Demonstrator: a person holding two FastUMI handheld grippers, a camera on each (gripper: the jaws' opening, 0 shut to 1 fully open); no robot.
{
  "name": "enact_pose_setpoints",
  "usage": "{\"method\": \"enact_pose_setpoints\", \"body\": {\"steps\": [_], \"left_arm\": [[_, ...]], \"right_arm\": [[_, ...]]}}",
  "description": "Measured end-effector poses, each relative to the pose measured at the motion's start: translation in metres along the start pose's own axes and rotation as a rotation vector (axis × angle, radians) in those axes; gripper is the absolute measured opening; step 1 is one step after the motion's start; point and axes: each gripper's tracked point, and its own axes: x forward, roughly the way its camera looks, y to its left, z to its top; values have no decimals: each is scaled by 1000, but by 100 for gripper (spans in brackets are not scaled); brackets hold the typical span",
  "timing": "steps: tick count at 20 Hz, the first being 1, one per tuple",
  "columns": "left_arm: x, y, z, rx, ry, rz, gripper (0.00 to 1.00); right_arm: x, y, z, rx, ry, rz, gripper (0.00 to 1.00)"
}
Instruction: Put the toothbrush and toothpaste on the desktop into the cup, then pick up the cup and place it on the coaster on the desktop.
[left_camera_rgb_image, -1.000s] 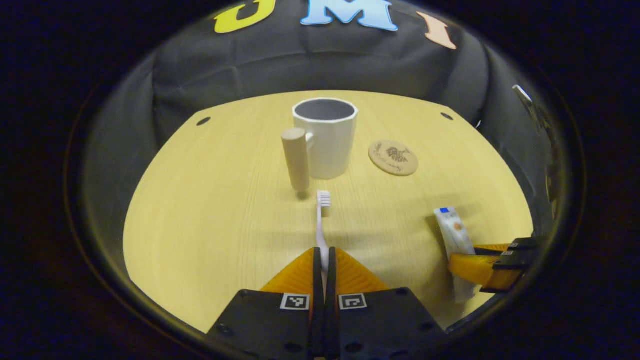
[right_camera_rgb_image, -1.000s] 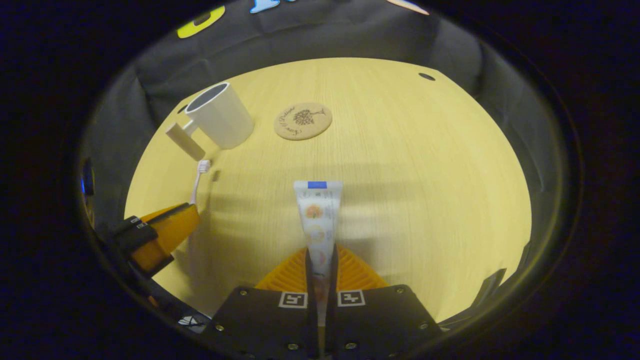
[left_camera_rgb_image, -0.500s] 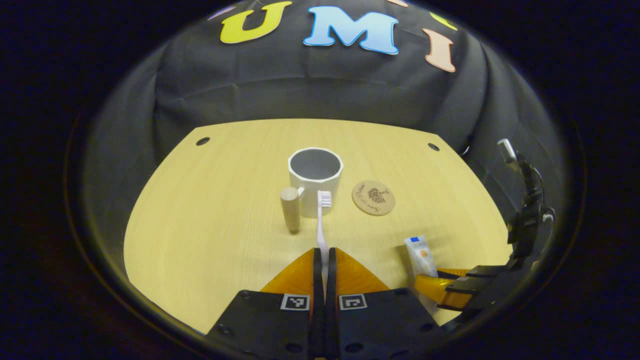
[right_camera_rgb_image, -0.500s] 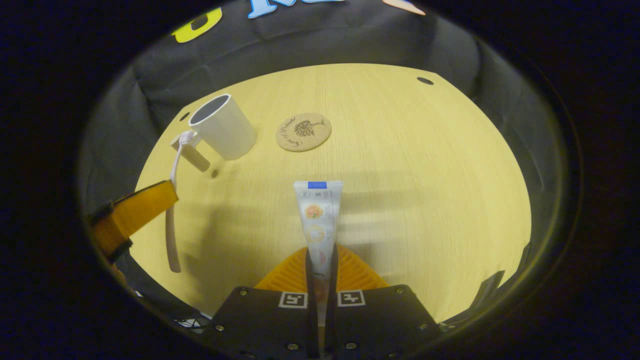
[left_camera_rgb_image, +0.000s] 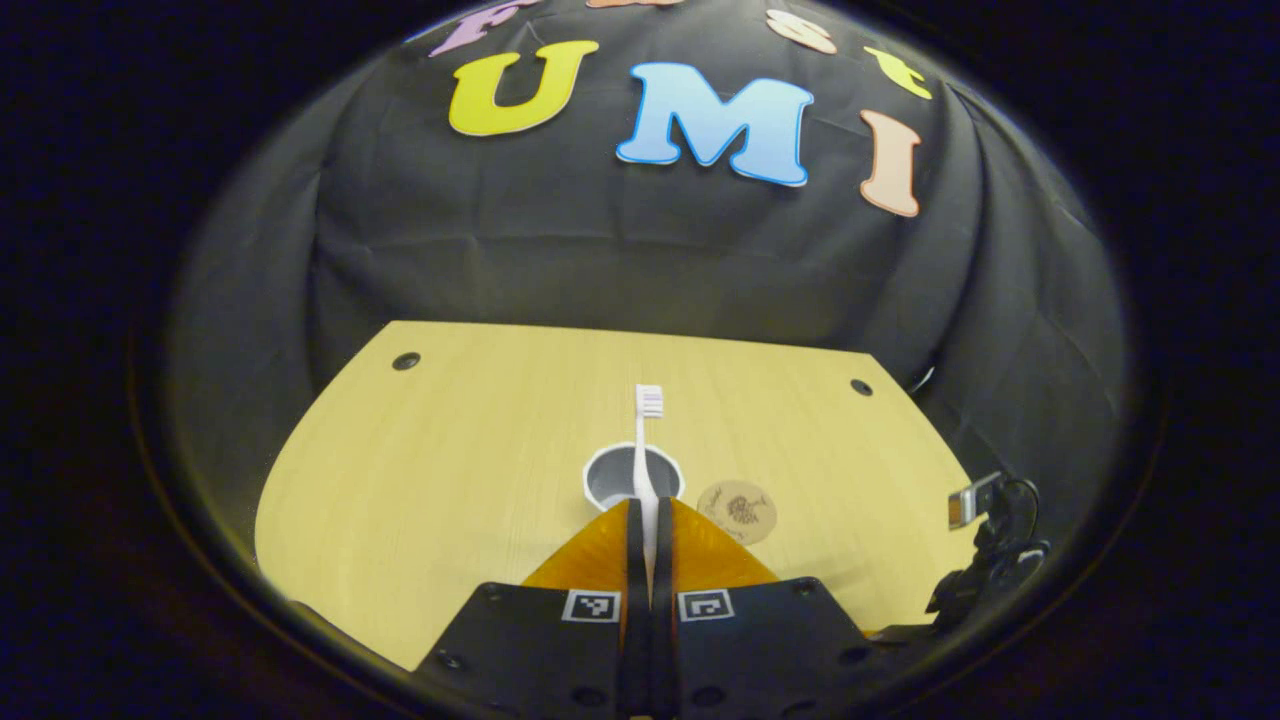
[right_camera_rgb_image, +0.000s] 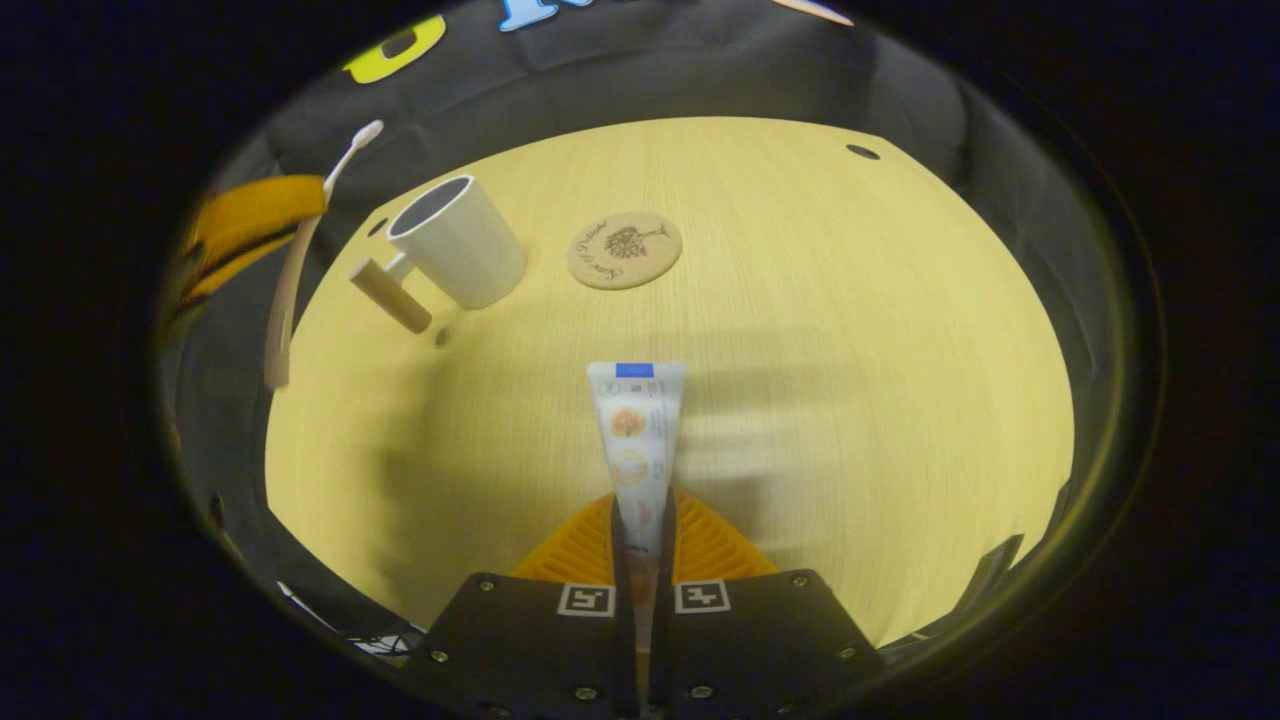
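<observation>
Left gripper (left_camera_rgb_image: 648, 520) clamps a slim white plastic toothbrush (left_camera_rgb_image: 645, 450) above the white cup (left_camera_rgb_image: 612, 476); right gripper (right_camera_rgb_image: 640, 530) pinches a white toothpaste tube (right_camera_rgb_image: 634, 440). A misaligned drop could tip the cup.

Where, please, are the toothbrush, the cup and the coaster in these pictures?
toothbrush (left_camera_rgb_image: 650, 402), left gripper view, bristle head.
cup (right_camera_rgb_image: 470, 250), right gripper view, outer wall.
coaster (right_camera_rgb_image: 625, 250), right gripper view, printed top face.

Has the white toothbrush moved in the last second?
Yes. The white toothbrush has risen from the wooden desktop, now held high left of the white cup.
</observation>
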Motion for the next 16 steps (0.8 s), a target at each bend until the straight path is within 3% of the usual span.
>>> {"method": "enact_pose_setpoints", "body": {"steps": [7,11,16], "left_arm": [[57,-3,72,22,-169,-87,7],[80,-5,81,16,-223,-149,7],[109,13,76,-25,-225,-135,6]], "right_arm": [[-1,0,0,2,12,9,7],[4,0,-5,-2,27,19,7],[-2,-7,-16,-12,46,11,7]]}}
